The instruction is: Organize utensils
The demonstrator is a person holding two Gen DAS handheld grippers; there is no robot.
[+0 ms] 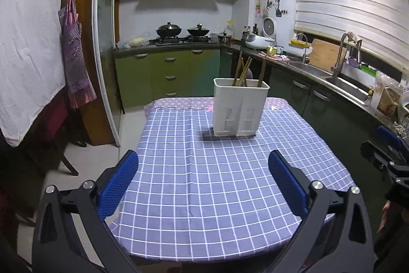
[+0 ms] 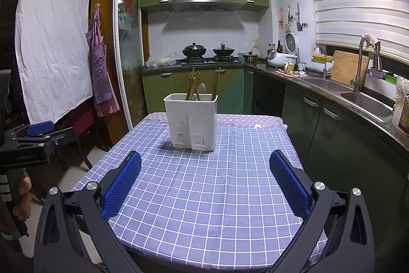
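Behind both gaping tools (image 1: 203,177) (image 2: 205,178), slotted plastic caddy (image 2: 191,119) holds seemingly wooden chopsticks (image 2: 194,86).

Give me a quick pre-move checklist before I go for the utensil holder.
1. Left gripper open, nothing between its fingers: ok.
2. Right gripper open, nothing held: ok.
3. White utensil holder upright on the checked tablecloth: ok.
4. Chopsticks standing inside the holder: ok.
5. Loose utensils left on the cloth: none visible, ok.
6. Sorted by compartment: cannot tell, the inside is hidden.
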